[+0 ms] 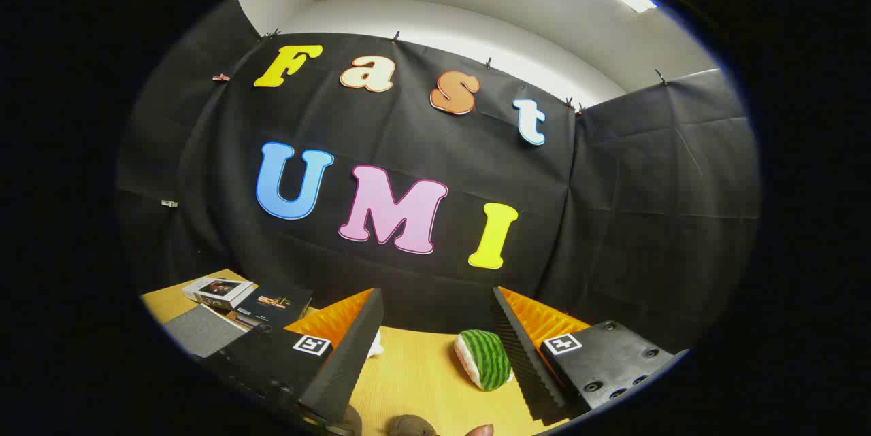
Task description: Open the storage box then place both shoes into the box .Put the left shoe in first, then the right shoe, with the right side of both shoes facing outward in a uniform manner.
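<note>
My gripper [435, 313] stands open above a wooden table [415, 381], its two fingers wide apart with nothing held between them. Between the fingers, close to the right one, lies a green striped slipper shaped like a watermelon slice [484, 359] on the table. A small white piece of something [375, 346] peeks out from behind the left finger; I cannot tell what it is.
Several books and a flat grey box [235, 300] lie on the table beyond the left finger. The black cloth wall [612, 232] stands close behind the table. A dark rounded object [410, 425] and a fingertip [480, 430] show at the near edge.
</note>
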The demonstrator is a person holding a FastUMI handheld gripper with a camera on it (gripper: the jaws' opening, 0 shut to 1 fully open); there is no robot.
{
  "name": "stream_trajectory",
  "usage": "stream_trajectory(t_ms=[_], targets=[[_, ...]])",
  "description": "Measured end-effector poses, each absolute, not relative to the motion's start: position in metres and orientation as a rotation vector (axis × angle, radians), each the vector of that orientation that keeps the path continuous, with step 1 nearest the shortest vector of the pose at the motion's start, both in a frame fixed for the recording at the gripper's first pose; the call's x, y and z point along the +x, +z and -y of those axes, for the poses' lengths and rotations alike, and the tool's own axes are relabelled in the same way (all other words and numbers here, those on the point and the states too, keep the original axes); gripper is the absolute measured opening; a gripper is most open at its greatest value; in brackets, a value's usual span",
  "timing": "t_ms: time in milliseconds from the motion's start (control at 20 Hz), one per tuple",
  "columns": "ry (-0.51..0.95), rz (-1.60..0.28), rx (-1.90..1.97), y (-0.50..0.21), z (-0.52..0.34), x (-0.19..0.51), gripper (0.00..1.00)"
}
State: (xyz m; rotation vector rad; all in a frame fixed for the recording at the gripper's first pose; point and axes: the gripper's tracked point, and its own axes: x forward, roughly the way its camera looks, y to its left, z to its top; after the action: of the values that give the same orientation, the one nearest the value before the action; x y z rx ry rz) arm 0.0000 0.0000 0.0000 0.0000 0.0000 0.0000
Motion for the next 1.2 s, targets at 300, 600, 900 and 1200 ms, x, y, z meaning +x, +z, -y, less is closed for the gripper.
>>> stream_trajectory(t_ms=[300, 600, 900, 1200], targets=[[-0.016, 0.024, 0.000, 0.008, 0.011, 0.005, 0.97], [0.056, 0.032, 0.082, 0.011, 0.011, 0.010, 0.97], [0.068, 0.036, 0.061, 0.006, 0.007, -0.002, 0.97], [0.374, -0.076, 0.121, -0.005, -0.075, -0.028, 0.97]])
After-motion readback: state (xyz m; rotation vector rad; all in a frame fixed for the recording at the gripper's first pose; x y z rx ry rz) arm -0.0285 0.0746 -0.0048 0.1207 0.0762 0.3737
